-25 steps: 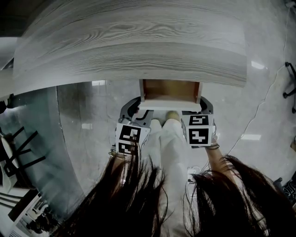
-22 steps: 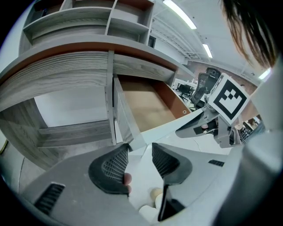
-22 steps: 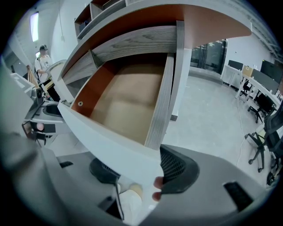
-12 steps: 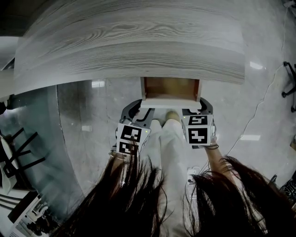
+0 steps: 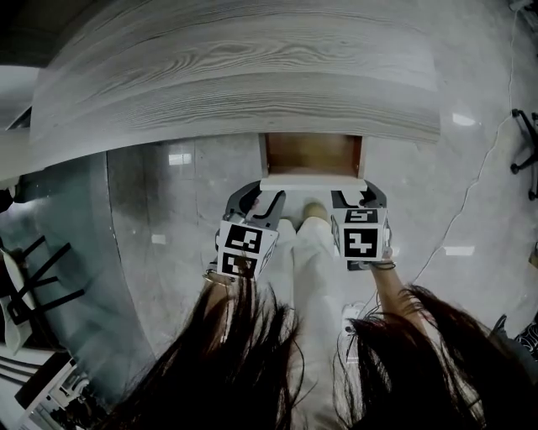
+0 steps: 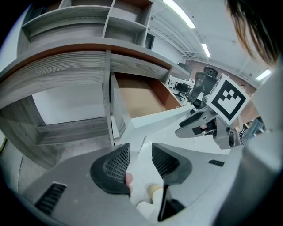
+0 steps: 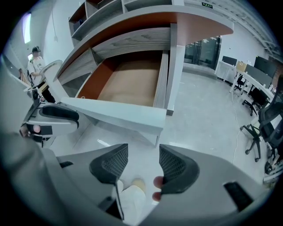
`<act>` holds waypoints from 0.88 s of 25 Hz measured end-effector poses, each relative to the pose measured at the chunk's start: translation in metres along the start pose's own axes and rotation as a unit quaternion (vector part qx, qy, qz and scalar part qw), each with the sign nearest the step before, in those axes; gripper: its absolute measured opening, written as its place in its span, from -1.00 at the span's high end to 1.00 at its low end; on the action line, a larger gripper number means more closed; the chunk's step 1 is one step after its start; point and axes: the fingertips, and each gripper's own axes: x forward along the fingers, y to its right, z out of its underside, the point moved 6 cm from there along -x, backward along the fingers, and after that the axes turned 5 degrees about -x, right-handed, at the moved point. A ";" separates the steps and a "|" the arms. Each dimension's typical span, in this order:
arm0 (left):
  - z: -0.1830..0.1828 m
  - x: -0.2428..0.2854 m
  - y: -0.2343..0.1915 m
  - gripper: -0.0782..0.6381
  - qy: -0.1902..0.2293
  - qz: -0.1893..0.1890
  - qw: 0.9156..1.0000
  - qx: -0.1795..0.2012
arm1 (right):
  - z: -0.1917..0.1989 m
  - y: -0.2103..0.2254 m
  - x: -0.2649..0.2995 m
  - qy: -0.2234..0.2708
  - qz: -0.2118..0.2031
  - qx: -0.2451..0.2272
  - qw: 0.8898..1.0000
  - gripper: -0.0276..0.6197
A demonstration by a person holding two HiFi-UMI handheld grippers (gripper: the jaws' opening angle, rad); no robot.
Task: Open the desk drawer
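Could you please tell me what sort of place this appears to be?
Most likely an open-plan office: a wood-grain desk with its drawer pulled open, black swivel chairs beside further desks, and long ceiling strip lights.

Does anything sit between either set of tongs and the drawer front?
Nothing visible does. The left tongs and right tongs, both open and empty, face the white front of the drawer with no object in between.

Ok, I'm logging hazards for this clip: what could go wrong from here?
The left gripper and right gripper both have open jaws, off the drawer, so it may slide back unheld. Its front sits over the person's legs; pulling further might bump them.
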 end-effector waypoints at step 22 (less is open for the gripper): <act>0.006 -0.024 0.010 0.35 0.003 0.011 1.000 0.007 | 0.016 -0.023 -0.036 0.017 0.037 0.053 0.998 0.22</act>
